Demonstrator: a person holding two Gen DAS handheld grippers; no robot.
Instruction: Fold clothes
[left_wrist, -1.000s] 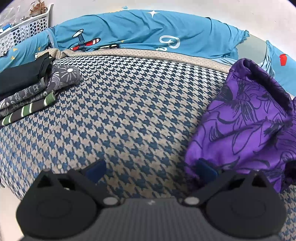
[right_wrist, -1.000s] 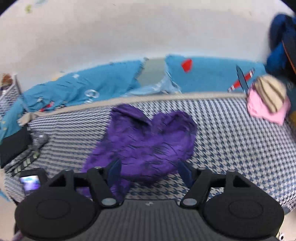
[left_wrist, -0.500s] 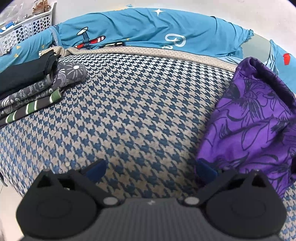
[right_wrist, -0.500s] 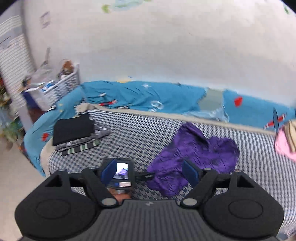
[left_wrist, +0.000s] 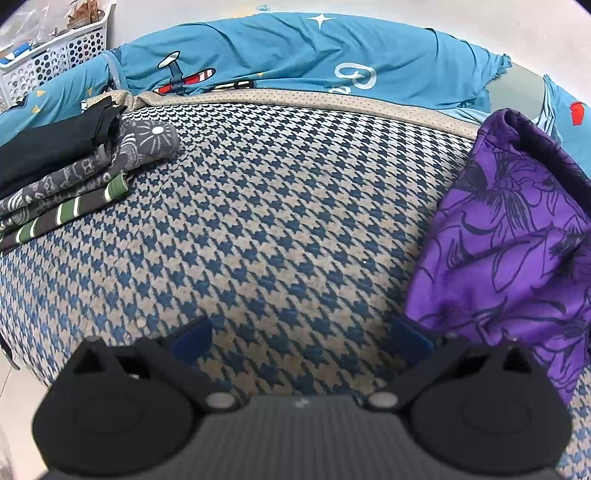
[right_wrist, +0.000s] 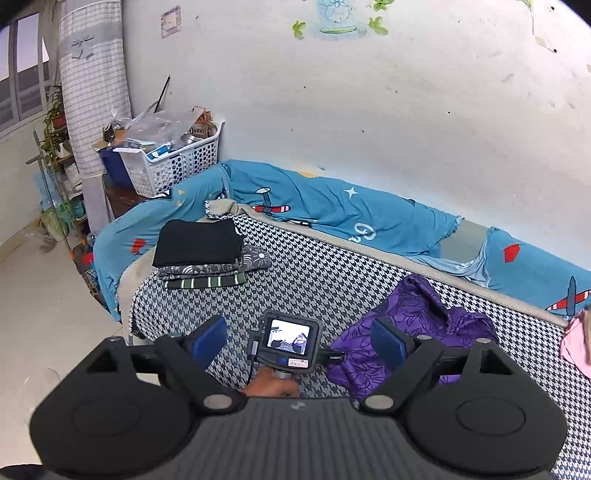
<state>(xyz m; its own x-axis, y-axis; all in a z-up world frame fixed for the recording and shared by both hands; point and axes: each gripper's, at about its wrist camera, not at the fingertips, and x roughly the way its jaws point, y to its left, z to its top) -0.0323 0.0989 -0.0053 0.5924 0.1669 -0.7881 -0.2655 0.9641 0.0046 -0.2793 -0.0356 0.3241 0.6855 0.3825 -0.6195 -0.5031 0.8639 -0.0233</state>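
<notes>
On the houndstooth bed cover (left_wrist: 280, 221) your purple floral garment (left_wrist: 517, 236) sits crumpled, thin and floppy, so pinch a hem edge, not the bunched middle. Your left gripper (left_wrist: 301, 338) is spread and empty beside it; your right gripper (right_wrist: 299, 341) is opening, nothing between.

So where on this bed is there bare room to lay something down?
The houndstooth cover lies bare between the folded stack on its left and the crumpled purple garment on its right. The far edge is crowded by the bunched blue sheet.
</notes>
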